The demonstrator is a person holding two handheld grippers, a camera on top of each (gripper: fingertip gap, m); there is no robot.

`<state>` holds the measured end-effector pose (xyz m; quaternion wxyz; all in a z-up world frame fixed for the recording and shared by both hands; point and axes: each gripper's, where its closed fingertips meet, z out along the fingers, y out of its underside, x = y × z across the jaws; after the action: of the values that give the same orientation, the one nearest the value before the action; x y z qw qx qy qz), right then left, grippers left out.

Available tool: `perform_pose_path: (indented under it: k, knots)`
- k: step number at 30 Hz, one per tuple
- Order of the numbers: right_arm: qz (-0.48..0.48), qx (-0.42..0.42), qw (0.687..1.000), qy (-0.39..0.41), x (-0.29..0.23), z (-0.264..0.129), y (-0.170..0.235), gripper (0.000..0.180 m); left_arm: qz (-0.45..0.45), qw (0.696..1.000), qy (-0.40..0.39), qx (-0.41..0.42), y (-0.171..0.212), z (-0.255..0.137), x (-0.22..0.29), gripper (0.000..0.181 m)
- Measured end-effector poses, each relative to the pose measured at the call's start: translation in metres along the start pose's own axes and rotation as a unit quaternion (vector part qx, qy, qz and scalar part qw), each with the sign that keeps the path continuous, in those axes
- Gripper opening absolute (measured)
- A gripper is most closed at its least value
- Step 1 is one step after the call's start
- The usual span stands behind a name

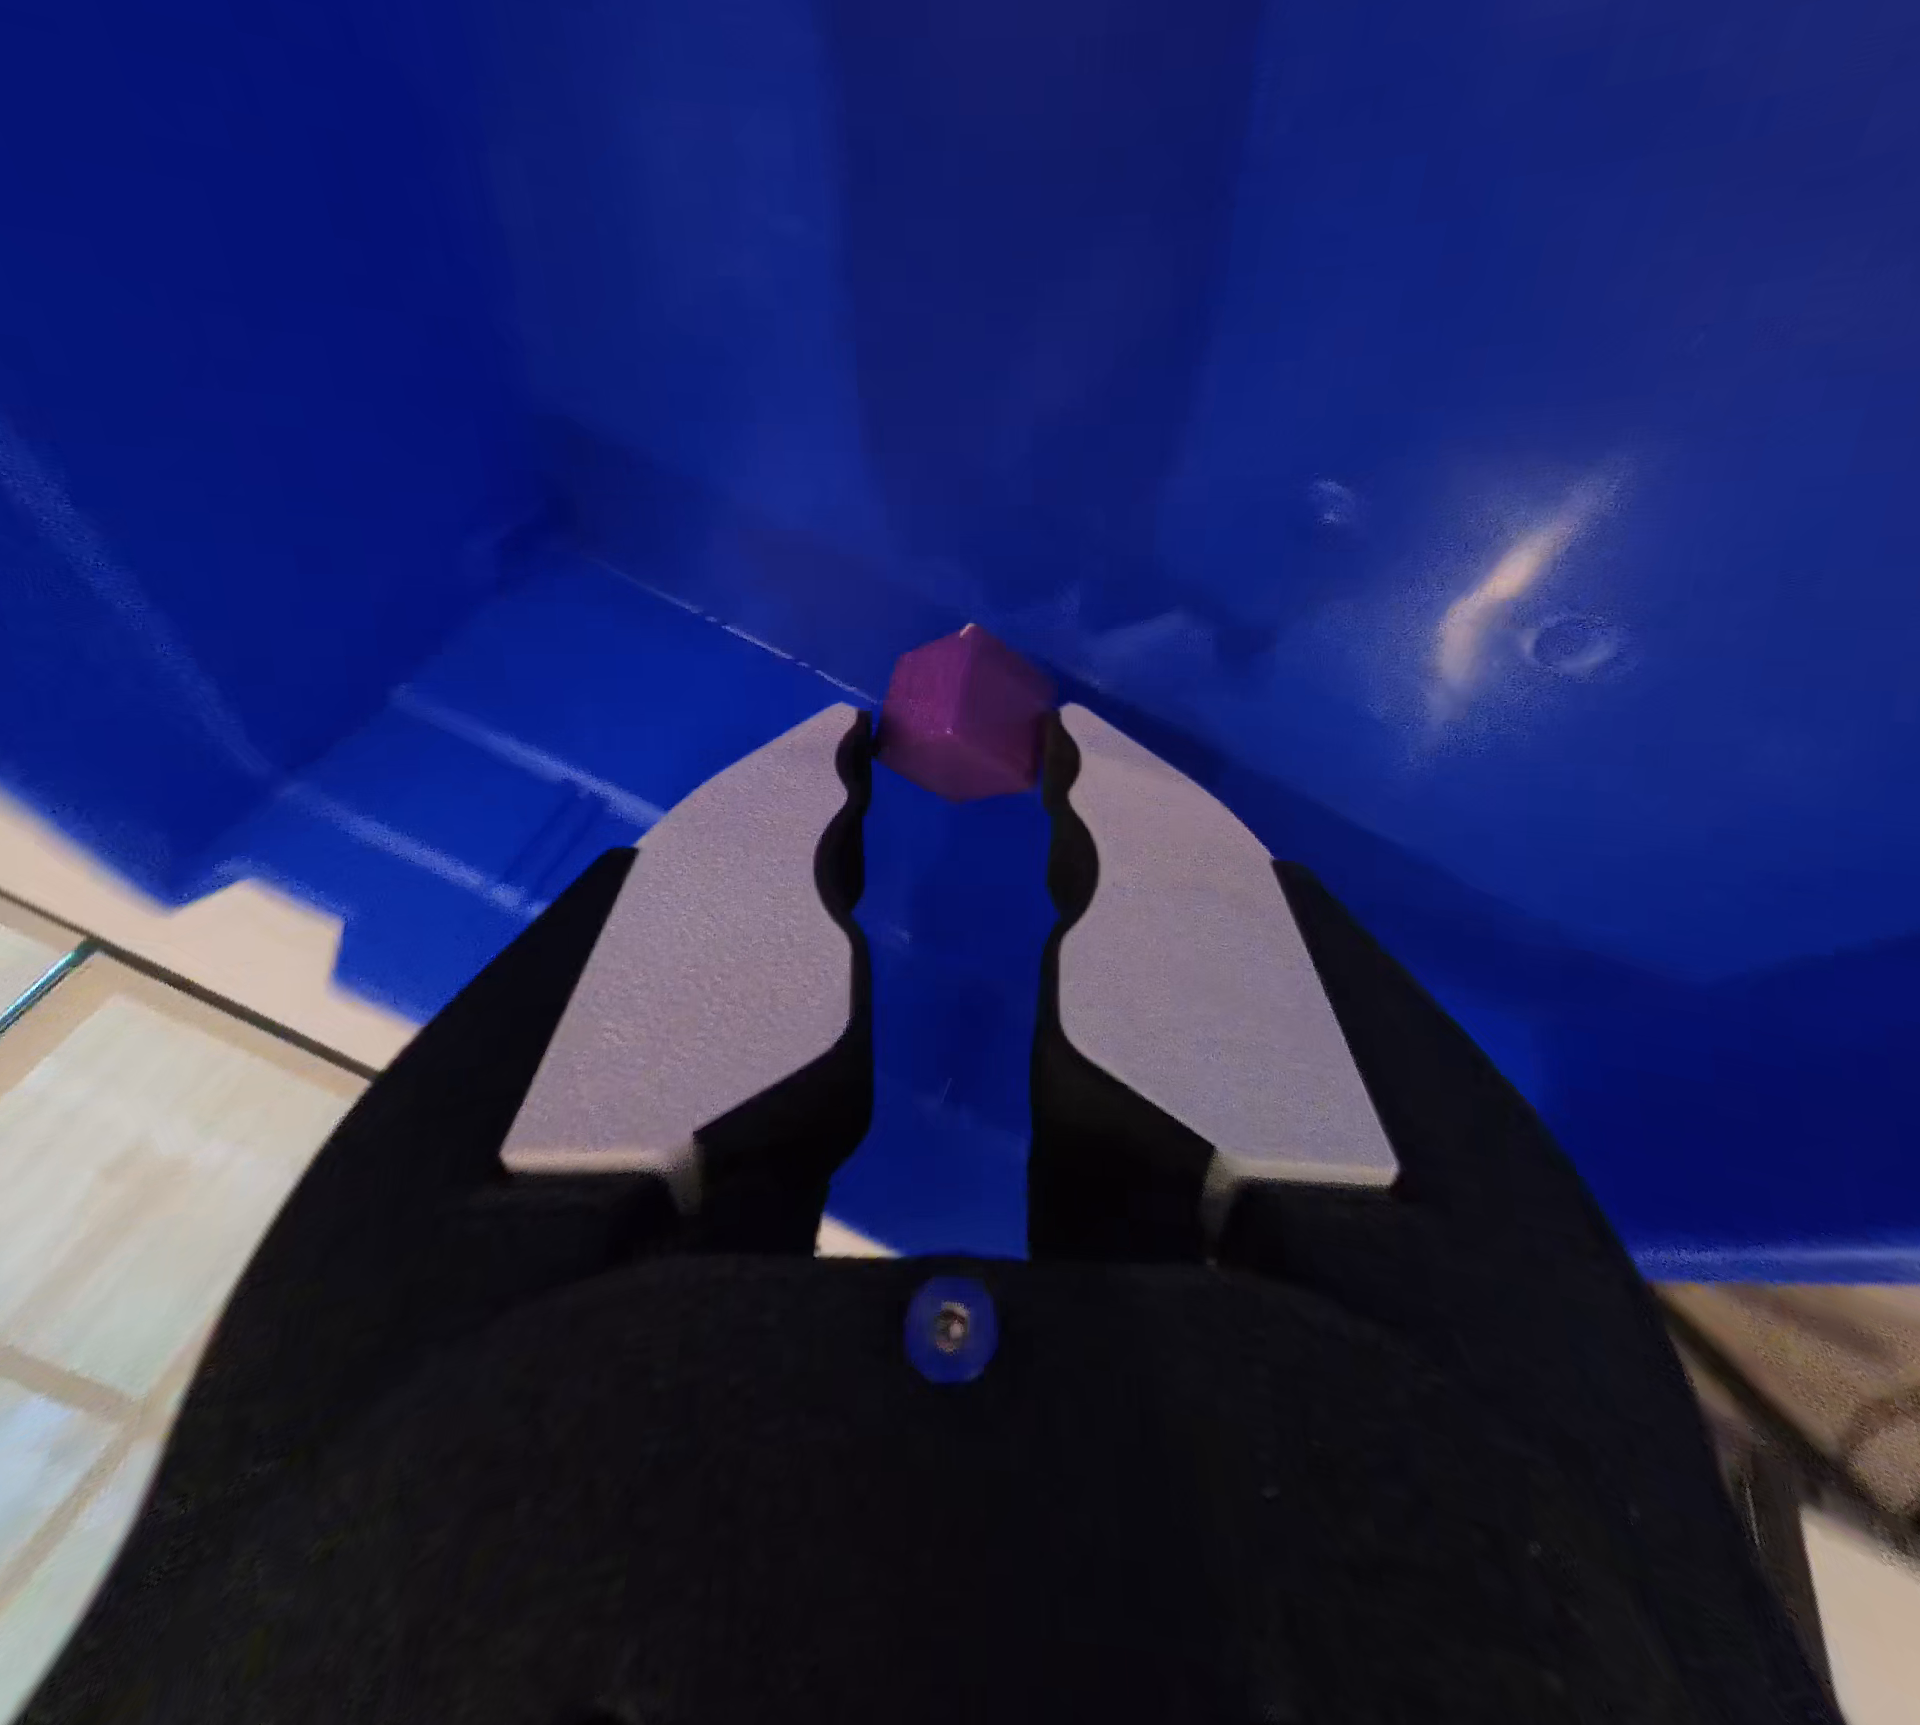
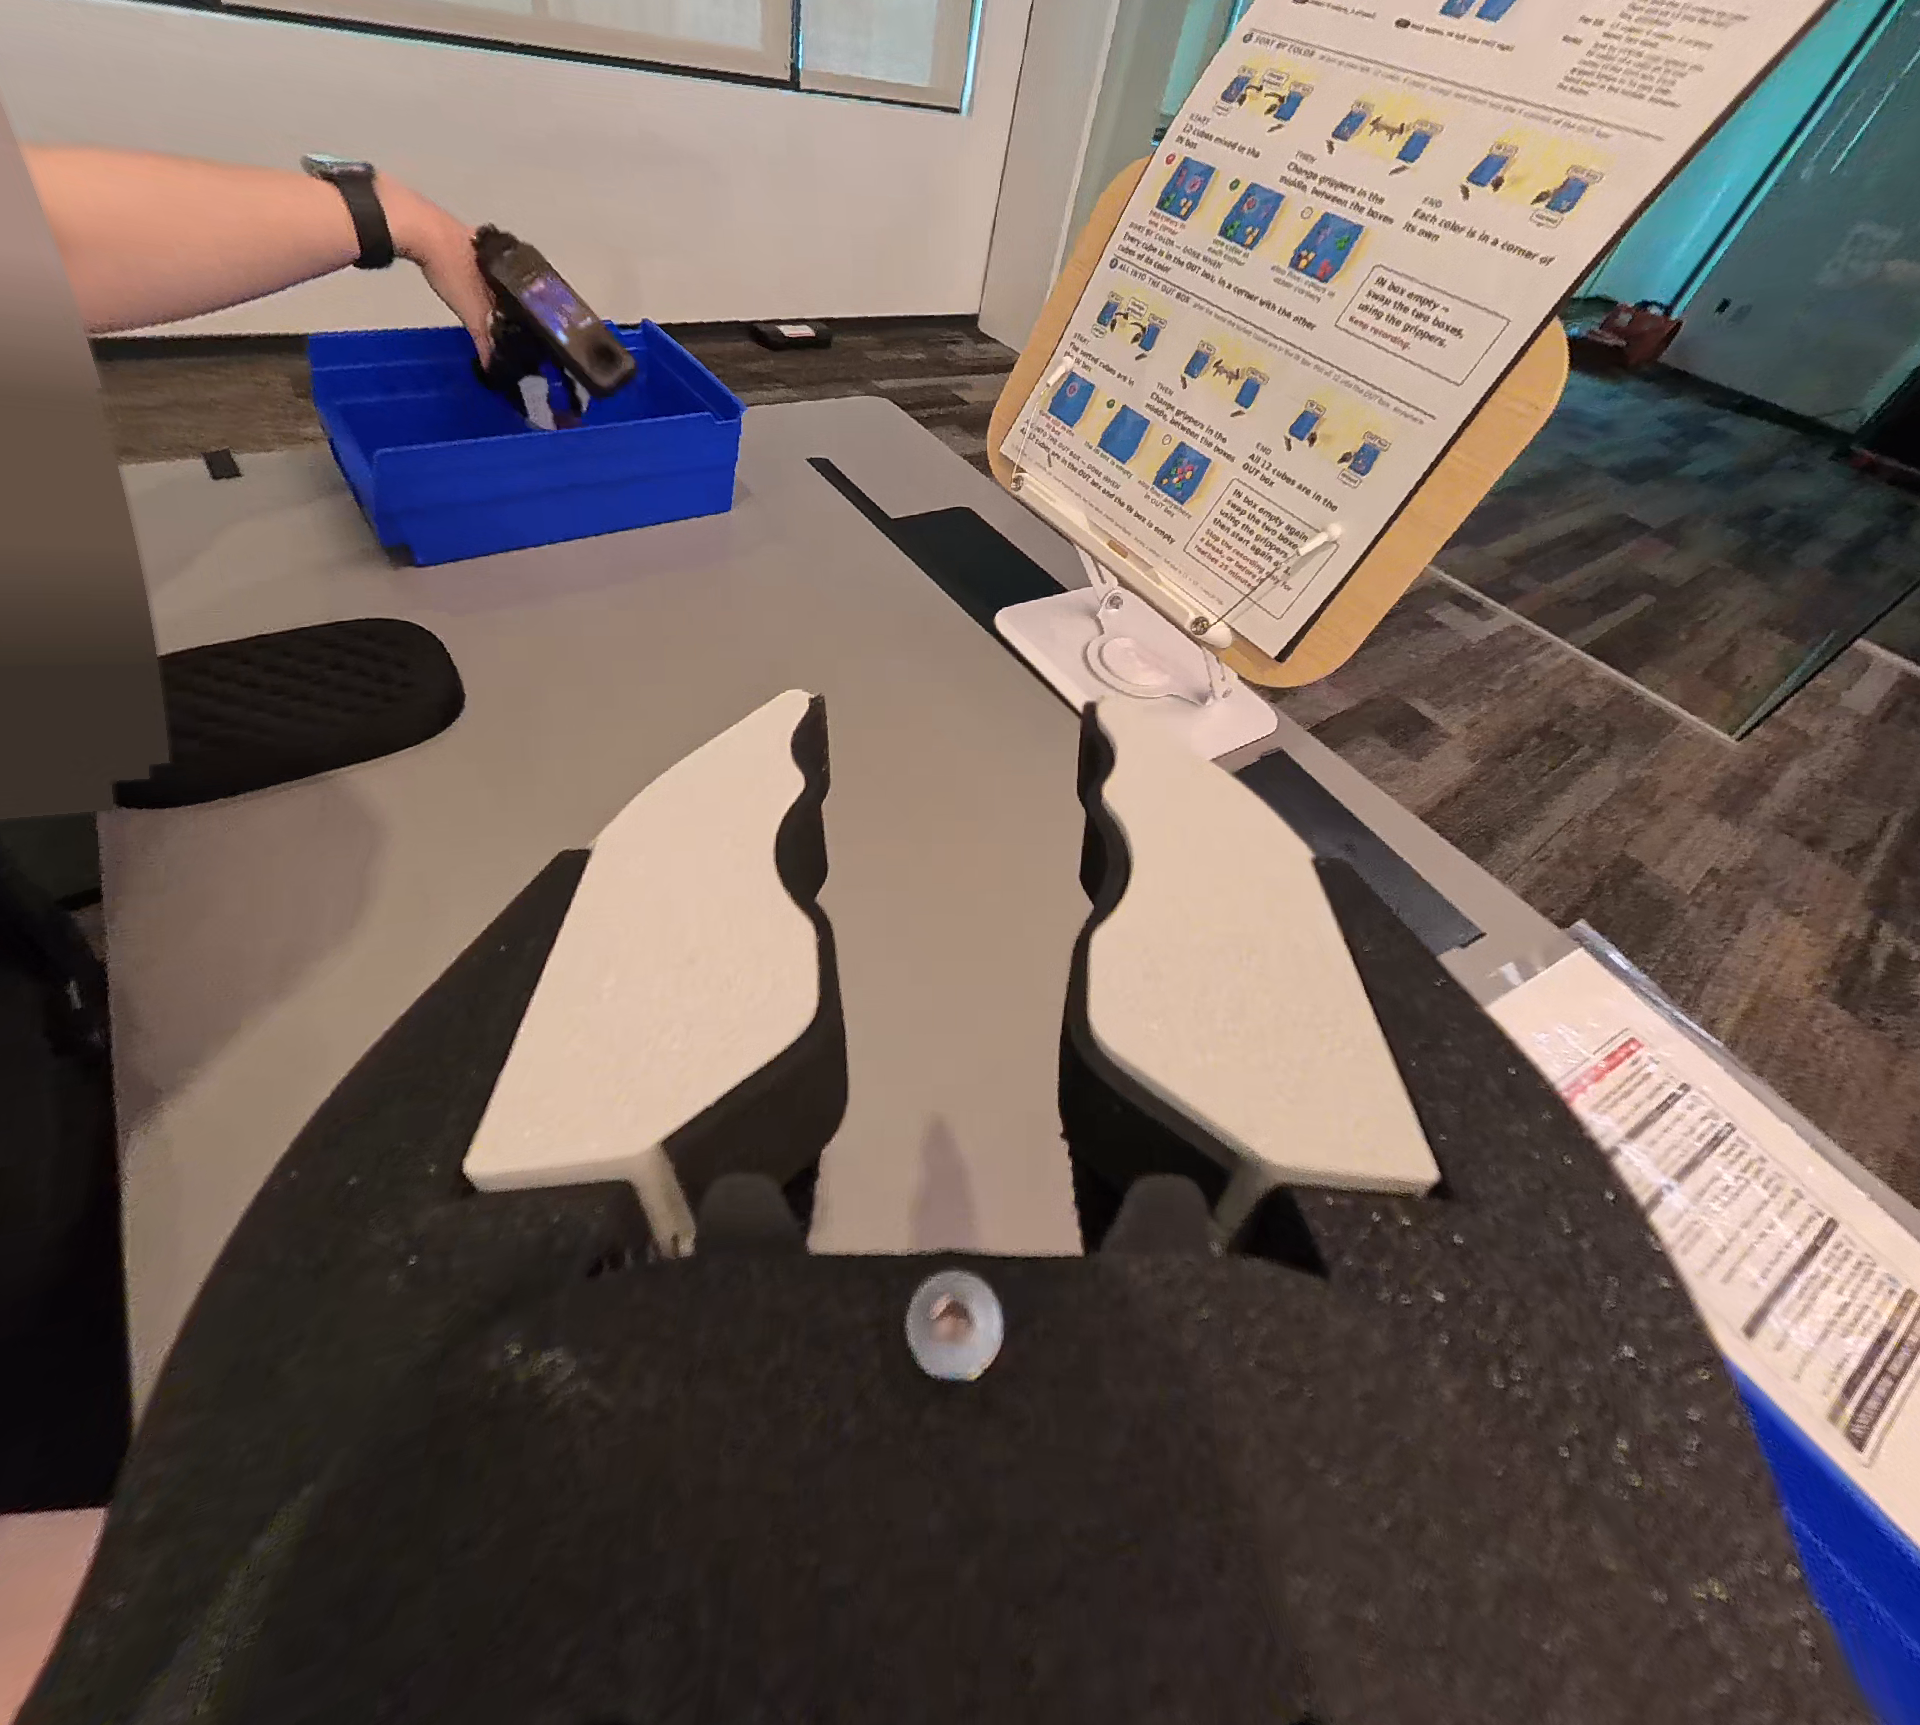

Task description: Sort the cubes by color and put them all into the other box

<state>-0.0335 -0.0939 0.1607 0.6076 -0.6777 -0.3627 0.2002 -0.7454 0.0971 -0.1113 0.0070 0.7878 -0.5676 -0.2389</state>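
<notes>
Left gripper [image 1: 961, 745] is inside the blue box [image 2: 561, 470], clamped on a purple cube [image 1: 964, 714] at the fingertips, near a bottom corner; I can't tell if the cube touches the floor. My right gripper [image 2: 951, 725] hovers over the grey table [image 2: 644, 657], jaws apart, empty. Instruction sheet [image 2: 1382, 221] stands right.

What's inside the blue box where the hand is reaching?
The left gripper is down inside the blue box, its fingers holding a purple cube near a corner. Any other cubes can't be seen: the near wall and gripper hide most of the floor.
</notes>
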Motion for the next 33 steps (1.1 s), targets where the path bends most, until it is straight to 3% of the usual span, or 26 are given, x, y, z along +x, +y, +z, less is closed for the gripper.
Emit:
perform_pose_path:
  k: [4, 8, 12, 15, 19, 23, 27, 30, 33]
  knots:
    - [0.033, -0.019, 0.999, -0.006, 0.007, 0.013, 0.009, 0.045, -0.070, 0.984, -0.094, 0.136, -0.019, -0.057, -0.026, 0.032]
    - [0.053, -0.046, 0.997, -0.023, 0.006, 0.052, 0.013, 0.046, -0.123, 0.924, -0.171, 0.320, -0.063, -0.150, -0.036, 0.031]
    - [0.077, -0.017, 0.989, -0.122, -0.031, 0.113, -0.003, 0.048, -0.098, 0.858, -0.186, 0.469, -0.127, -0.237, -0.005, 0.031]
    - [0.091, -0.044, 0.978, -0.183, -0.062, 0.151, 0.004, 0.048, -0.060, 0.838, -0.194, 0.507, -0.162, -0.264, 0.018, 0.031]
    - [0.073, -0.111, 0.971, -0.199, -0.079, 0.172, 0.030, 0.048, -0.048, 0.862, -0.196, 0.466, -0.163, -0.246, 0.019, 0.031]
    - [0.072, -0.120, 0.968, -0.207, -0.083, 0.175, 0.032, 0.047, -0.080, 0.920, -0.169, 0.344, -0.107, -0.194, -0.006, 0.032]
    - [0.078, -0.125, 0.968, -0.205, -0.078, 0.172, 0.034, 0.047, -0.093, 0.981, -0.026, 0.167, -0.048, -0.118, 0.008, 0.031]
    - [0.078, -0.136, 0.967, -0.203, -0.076, 0.170, 0.039, 0.047, -0.074, 0.996, 0.033, 0.046, -0.017, -0.069, 0.025, 0.032]
    - [0.077, -0.145, 0.966, -0.200, -0.074, 0.168, 0.043, 0.047, -0.060, 0.995, 0.074, -0.024, -0.003, -0.042, 0.041, 0.031]
